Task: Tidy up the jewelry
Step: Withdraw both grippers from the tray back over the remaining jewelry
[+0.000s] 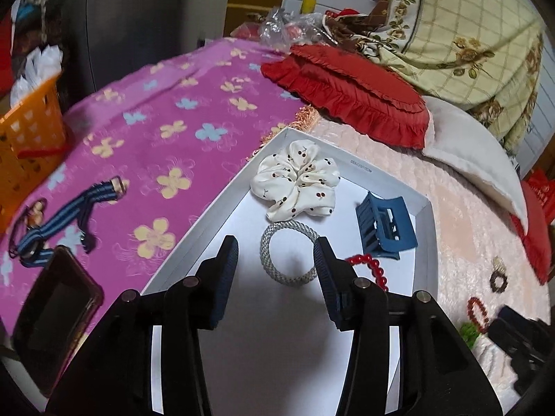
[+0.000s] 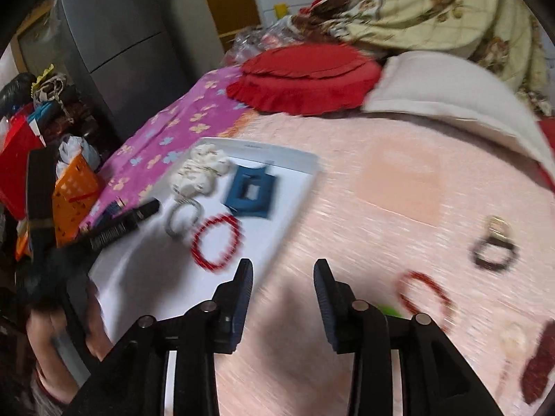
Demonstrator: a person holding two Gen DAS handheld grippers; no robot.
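Observation:
A white tray (image 1: pixel 222 204) lies on the bed. In it are a cherry-print scrunchie (image 1: pixel 298 182), a silver braided bracelet (image 1: pixel 289 254), a blue claw clip (image 1: pixel 385 228) and a red bead bracelet (image 1: pixel 371 267). My left gripper (image 1: pixel 277 253) is open and empty, low over the tray just short of the silver bracelet. My right gripper (image 2: pixel 282 274) is open and empty above the pink bedspread, right of the tray (image 2: pixel 295 187). A dark red bracelet (image 2: pixel 423 294), a black bracelet with a gold piece (image 2: pixel 494 246) and other small pieces lie to its right.
A striped blue headband (image 1: pixel 66 218) and a dark phone (image 1: pixel 52 315) lie on the purple flowered cloth (image 1: pixel 166 118). An orange basket (image 1: pixel 31 131) stands at the left. A red ruffled cushion (image 1: pixel 350 90), a white pillow (image 1: pixel 475 152) and a folded quilt (image 1: pixel 461 34) lie behind.

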